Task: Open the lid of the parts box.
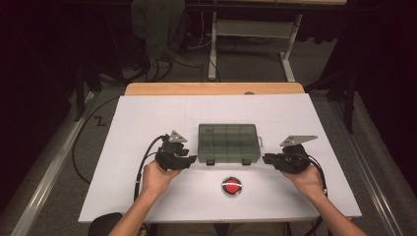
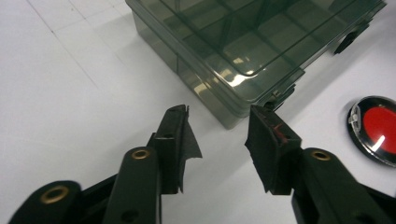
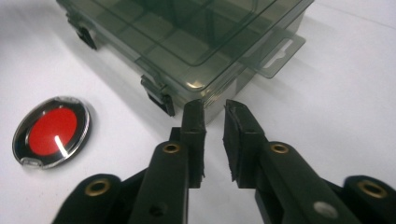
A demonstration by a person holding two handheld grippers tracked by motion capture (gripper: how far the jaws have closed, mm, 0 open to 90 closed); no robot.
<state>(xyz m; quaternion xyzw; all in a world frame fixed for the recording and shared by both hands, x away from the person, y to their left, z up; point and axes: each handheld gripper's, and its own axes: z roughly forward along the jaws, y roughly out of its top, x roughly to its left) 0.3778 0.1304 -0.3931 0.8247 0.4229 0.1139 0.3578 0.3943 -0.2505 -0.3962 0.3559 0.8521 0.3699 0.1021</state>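
Now we see the box (image 1: 229, 143) lying shut at the middle of the table (image 1: 133, 123), a red disc (image 1: 232, 186) just in front of it. Our left gripper (image 1: 193, 159) sits just off the box's near left corner, jaws partly open with nothing between them. Our right gripper (image 1: 266, 158) sits at the box's near right corner, jaws nearly together, a narrow empty gap left.

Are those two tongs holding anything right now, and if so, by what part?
Nothing is held. The left tongs and right tongs each sit at a near corner of the compartment box, with bare gaps between their jaws.
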